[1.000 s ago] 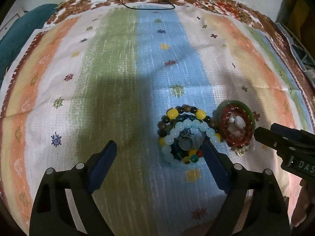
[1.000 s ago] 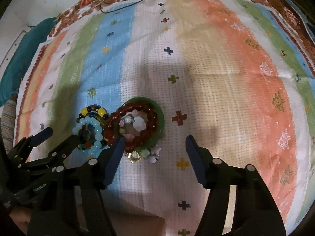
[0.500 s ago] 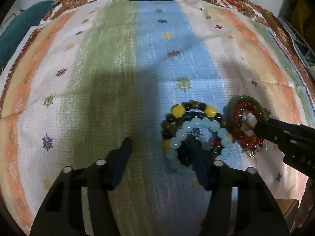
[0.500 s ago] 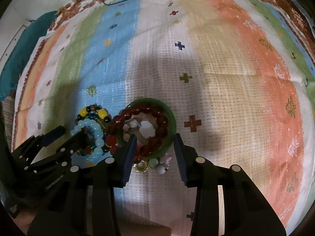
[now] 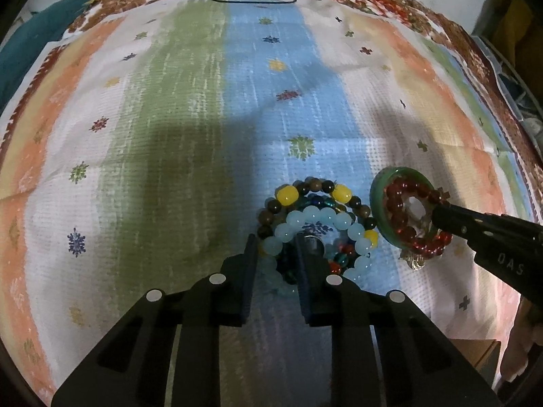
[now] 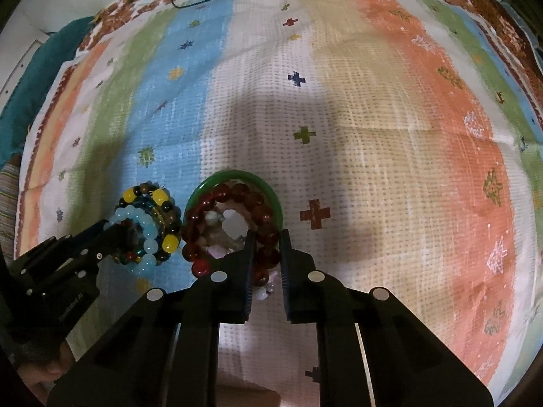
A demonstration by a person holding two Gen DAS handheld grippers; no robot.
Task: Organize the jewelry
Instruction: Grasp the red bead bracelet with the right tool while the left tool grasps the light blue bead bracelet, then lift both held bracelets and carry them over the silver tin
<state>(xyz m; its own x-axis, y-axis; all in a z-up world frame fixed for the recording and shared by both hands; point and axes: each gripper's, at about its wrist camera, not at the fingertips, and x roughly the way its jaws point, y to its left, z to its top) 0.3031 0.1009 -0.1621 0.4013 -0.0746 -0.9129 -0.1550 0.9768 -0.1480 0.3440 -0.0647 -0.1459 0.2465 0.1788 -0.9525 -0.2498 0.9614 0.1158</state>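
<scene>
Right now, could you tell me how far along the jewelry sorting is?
Nothing looks sorted yet: both piles sit side by side on the striped cloth. The left gripper has just closed on the pale blue bracelet; the right gripper on the red bead bracelet and green bangle. Separating everything remains.

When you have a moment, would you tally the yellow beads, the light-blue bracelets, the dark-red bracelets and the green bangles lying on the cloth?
Yellow beads: 3
Light-blue bead bracelet: 1
Dark-red bead bracelet: 1
Green bangle: 1
Total: 6
</scene>
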